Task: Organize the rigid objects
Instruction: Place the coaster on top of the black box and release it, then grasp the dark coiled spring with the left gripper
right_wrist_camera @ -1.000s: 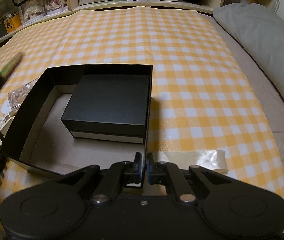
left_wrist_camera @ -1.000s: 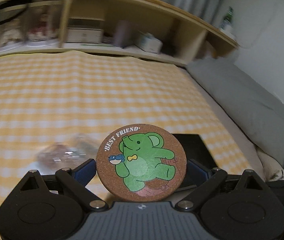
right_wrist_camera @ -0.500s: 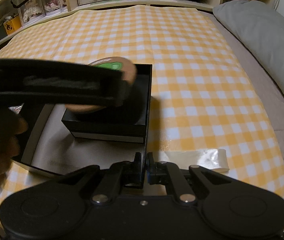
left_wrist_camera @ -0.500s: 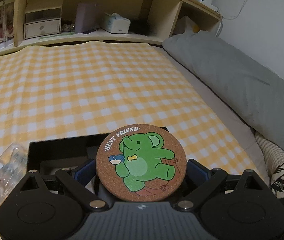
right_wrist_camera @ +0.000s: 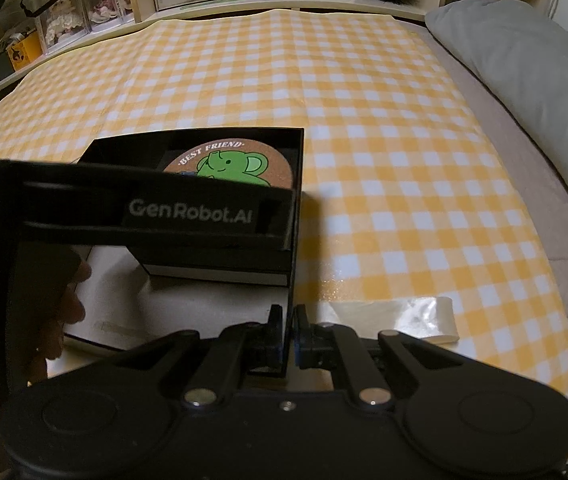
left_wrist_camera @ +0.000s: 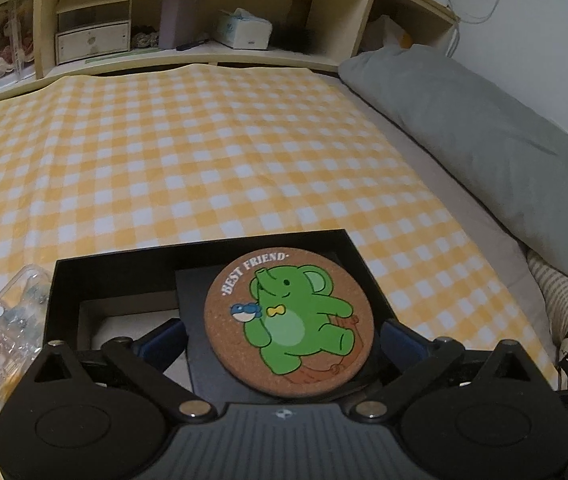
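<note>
At lower centre of the left wrist view, the cork coaster is seen lying on the small black box inside the open black tray; half a sec ago it was gripped, now the left gripper is spread wide w/ nothing held, so placement looks done. The tray's near-right wall is pinched by the right gripper, closed on it. A clear plastic pack is left outside, at lower left.

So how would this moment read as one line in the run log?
left gripper: open around coaster | coaster: on small box | right gripper: shut on big box wall
</note>
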### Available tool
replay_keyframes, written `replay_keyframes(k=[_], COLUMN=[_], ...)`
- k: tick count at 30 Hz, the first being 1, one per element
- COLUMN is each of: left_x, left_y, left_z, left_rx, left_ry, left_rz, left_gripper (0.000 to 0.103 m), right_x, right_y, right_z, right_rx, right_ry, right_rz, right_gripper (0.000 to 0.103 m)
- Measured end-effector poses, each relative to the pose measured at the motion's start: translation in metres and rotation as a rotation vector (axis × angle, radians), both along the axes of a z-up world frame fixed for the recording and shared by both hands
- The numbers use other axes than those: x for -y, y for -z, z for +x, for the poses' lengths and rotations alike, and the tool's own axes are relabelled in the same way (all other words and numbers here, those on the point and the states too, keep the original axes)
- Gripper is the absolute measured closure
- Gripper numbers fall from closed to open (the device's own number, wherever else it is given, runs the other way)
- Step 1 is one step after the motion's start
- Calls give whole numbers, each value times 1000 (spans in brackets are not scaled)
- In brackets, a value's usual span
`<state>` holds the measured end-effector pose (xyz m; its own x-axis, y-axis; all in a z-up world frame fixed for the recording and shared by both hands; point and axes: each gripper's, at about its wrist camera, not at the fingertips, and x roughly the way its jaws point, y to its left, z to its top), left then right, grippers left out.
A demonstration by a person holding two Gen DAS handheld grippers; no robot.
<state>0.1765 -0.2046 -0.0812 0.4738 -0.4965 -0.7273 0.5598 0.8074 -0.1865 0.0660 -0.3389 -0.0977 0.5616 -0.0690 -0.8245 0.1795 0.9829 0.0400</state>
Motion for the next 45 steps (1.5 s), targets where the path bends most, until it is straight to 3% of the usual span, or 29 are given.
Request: replay_keyframes(k=[14, 31, 39, 45], left_x=[-25, -144, -198, -226], left_y=[-33, -108, -105, -84], left_z=[-12, -34, -43, -44], left_rx=[38, 127, 147, 42], left_ry=[-9, -148, -231, -246], left_rz=[5, -10, 30, -26], left_gripper=[0, 0, 0, 1], right_x=[-1, -5, -5, -5], right_y=[0, 0, -1, -1], right_z=[0, 0, 0, 0], right_rx=[-1, -2, -2, -3], right_ry=[1, -3, -3, -3], right_rz=[1, -9, -10, -10], right_gripper=[97, 97, 97, 97])
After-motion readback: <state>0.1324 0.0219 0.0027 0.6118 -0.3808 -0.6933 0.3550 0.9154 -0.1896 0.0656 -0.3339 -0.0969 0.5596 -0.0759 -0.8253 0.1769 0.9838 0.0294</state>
